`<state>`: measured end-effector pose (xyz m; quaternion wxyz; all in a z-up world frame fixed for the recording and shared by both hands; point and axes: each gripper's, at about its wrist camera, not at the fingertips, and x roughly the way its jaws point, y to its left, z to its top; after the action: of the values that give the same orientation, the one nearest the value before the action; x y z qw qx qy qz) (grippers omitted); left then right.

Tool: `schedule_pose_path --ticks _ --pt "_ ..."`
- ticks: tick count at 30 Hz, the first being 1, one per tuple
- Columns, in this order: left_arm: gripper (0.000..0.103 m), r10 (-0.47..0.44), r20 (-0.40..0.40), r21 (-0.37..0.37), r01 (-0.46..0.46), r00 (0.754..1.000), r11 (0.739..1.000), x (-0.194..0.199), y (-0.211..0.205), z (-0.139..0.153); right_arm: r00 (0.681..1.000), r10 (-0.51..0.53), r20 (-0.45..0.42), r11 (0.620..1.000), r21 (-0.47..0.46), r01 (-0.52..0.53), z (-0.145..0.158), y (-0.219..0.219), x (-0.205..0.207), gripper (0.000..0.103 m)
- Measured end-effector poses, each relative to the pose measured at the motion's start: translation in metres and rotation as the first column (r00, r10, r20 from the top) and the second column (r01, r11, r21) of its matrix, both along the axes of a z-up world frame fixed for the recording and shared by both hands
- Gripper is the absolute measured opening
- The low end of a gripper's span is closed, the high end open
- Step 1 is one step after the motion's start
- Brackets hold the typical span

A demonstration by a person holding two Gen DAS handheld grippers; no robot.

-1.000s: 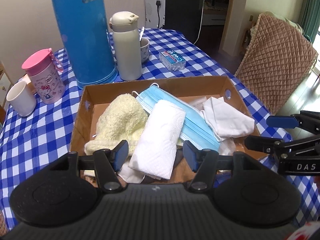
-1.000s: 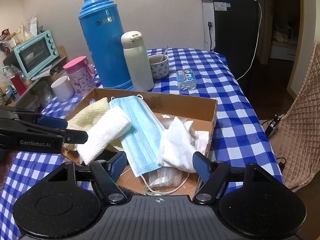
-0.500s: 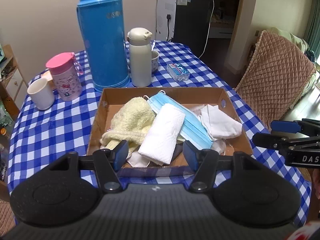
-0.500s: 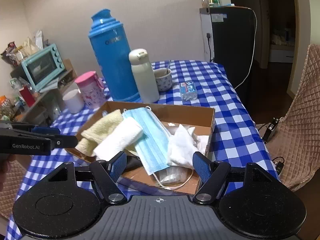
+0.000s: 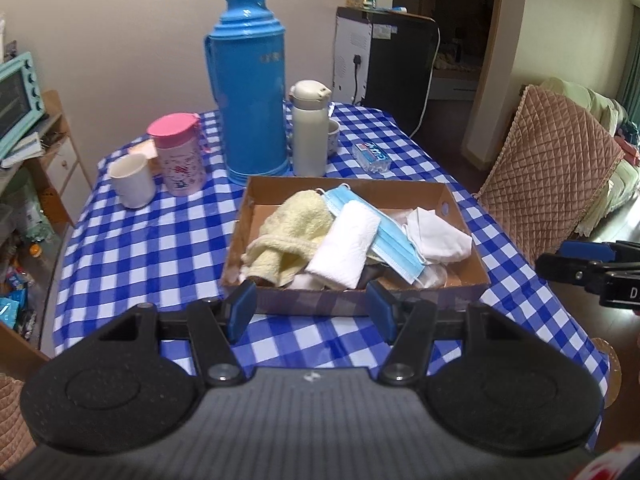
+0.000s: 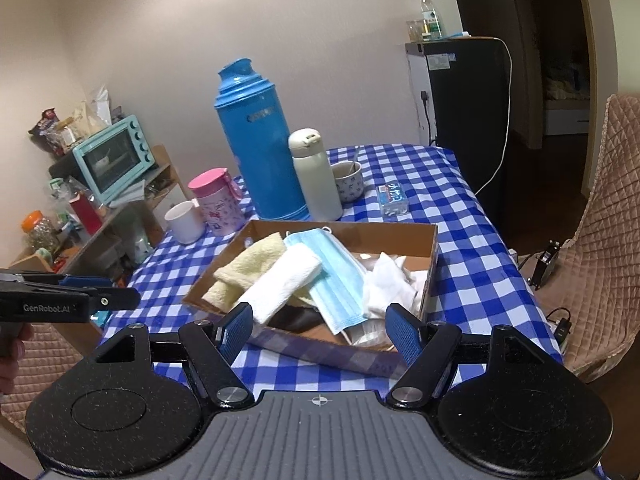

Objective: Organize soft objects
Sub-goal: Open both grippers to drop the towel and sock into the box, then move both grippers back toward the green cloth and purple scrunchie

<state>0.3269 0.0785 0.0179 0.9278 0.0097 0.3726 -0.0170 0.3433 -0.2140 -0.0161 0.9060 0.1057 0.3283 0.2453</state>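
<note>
Under the towel and mask in the box, a dark thing is mostly hidden. The picture's edge cuts off the oven. Print on the small packet is too small to read.

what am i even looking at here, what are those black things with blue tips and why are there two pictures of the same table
A person holds one hand-held gripper in each hand; each carries a camera looking along its fingers. One picture is from the left gripper, the other from the right gripper. Both stand open and hold nothing. On the checked table sits a cardboard box with a yellow towel, a white towel, a blue face mask and a white cloth. Behind it stand a blue thermos and cups.
</note>
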Motion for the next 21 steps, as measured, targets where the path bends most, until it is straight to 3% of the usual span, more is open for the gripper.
schedule_pose_path --ticks 21 --pt "0.058 0.13 -0.005 0.027 -0.13 0.991 0.991 -0.112 0.044 0.007 0.997 0.068 -0.029 0.995 -0.07 -0.07 0.006 0.009 -0.078 0.073"
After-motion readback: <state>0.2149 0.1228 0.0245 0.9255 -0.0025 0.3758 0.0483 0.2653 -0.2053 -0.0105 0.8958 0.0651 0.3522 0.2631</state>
